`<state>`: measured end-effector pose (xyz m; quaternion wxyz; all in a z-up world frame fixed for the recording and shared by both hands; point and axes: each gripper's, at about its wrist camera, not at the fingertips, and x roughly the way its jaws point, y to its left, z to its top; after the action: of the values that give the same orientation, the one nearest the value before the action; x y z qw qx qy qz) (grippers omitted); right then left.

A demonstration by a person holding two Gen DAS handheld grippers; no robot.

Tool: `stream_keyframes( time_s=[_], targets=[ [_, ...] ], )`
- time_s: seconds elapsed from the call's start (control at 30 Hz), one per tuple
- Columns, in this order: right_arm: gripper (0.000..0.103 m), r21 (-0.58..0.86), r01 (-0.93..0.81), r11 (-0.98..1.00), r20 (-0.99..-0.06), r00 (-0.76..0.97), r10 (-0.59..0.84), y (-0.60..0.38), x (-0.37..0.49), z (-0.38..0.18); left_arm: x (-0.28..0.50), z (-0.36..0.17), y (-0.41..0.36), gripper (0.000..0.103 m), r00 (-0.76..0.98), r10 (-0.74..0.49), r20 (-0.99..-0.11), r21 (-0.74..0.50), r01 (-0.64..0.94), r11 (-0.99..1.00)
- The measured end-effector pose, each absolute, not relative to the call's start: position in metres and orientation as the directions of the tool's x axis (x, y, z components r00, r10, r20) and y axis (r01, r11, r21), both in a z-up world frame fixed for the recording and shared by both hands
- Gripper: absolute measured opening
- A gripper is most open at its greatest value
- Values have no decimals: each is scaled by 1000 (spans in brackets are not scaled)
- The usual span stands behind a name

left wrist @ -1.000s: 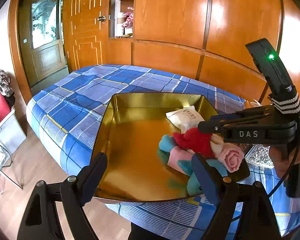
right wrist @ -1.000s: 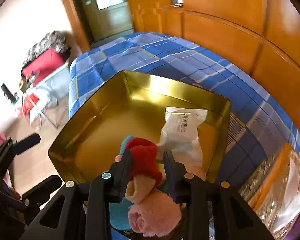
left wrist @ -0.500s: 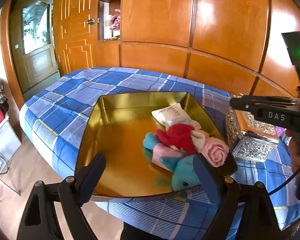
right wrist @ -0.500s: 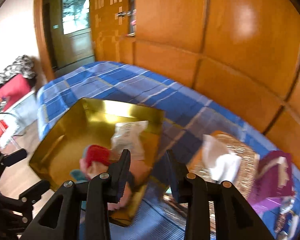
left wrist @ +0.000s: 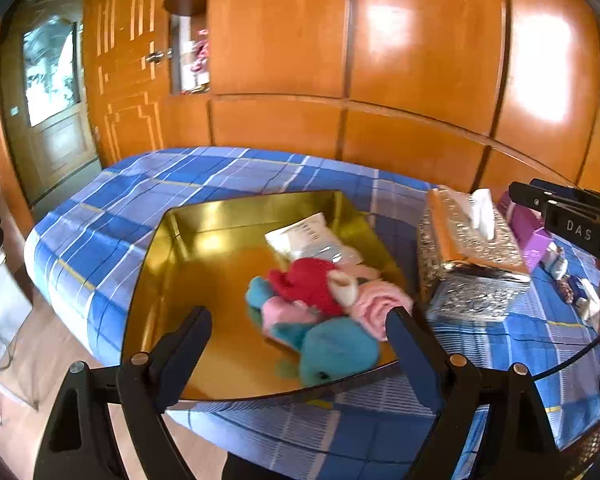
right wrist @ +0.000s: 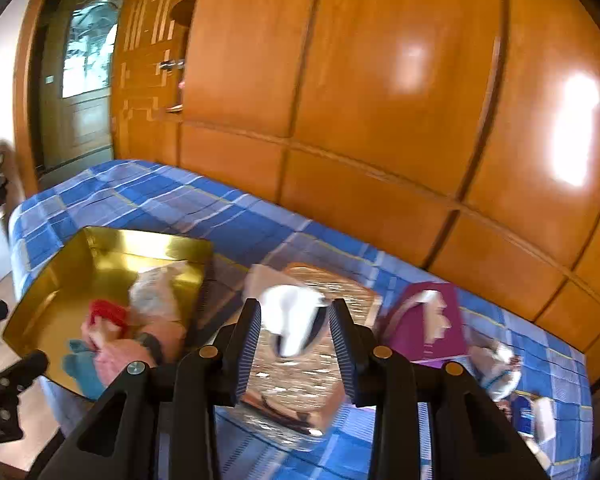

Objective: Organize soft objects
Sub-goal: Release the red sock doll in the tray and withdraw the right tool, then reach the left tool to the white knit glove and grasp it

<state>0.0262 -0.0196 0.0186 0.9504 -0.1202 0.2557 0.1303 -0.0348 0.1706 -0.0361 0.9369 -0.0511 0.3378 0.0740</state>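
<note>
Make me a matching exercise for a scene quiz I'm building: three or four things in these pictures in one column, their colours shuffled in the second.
Things:
1. tray
2. tissue box
3. bedcover
4. booklet

Colours:
A. blue plaid
B. purple
C. gold
D. silver with a gold top

Pairs: 1-C, 2-D, 3-A, 4-B

tray's left half (left wrist: pixel 204 304) bare, tissue box (left wrist: pixel 472 264) rightward
</note>
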Motion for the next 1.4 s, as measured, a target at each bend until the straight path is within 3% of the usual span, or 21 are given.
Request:
stream_keyframes(
  time_s=[0.37, 0.63, 0.77, 0.97, 1.17, 1.4],
  targets=[
    [35, -164, -165, 973, -497, 866, 63, -91, 29, 14, -17, -8, 112, 89, 800, 7, -600, -5, -12, 1000],
    [36, -178, -36, 983, -532, 844, -65, -169, 44, -2, -3, 9, 49, 89, 805, -118, -582, 37, 171, 985],
    [36, -119, 122, 985, -579, 798, -169, -249, 61, -15, 4, 19, 14, 89, 799, -200, -567, 53, 278, 959],
    [36, 71, 533, 843, -654, 663, -364, -406, 64, -46, 21, 37, -40, 89, 770, -318, -553, 37, 404, 914],
    [36, 322, 672, 667, -728, 627, -280, -479, 43, -75, 46, 39, -104, 89, 695, -409, -592, 4, 510, 860],
    [36, 384, 635, 670, -725, 657, -207, -473, 41, -78, 85, 24, -181, 89, 588, -473, -656, -55, 588, 807]
  ],
)
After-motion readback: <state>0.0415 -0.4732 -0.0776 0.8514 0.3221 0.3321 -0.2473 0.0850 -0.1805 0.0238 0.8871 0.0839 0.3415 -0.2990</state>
